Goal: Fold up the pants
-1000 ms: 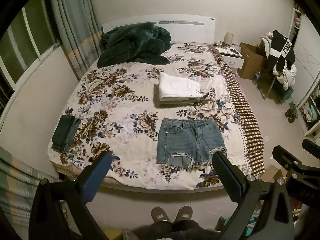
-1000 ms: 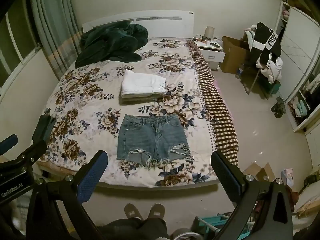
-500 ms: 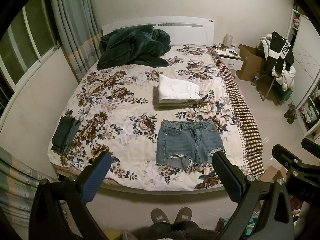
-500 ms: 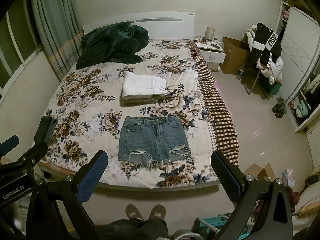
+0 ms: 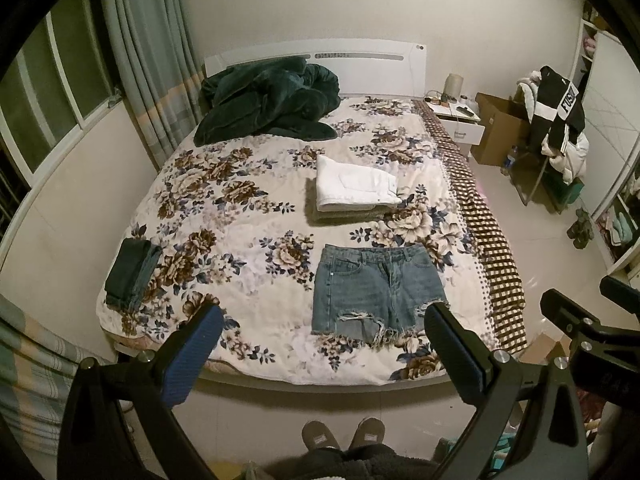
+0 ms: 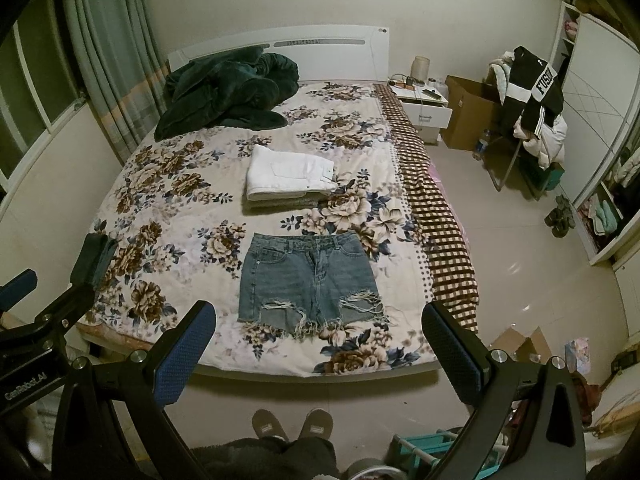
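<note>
Both views have crept slightly nearer the floral-quilted bed (image 5: pixel 240 184). Each hand-held gripper, left (image 5: pixel 320 344) and right (image 6: pixel 318 340), hangs released and empty, ready to reach. Frayed blue denim shorts (image 5: pixel 376 288) lie flat near the foot edge, unfolded; folded white pants (image 5: pixel 354 184) sit behind them.
</note>
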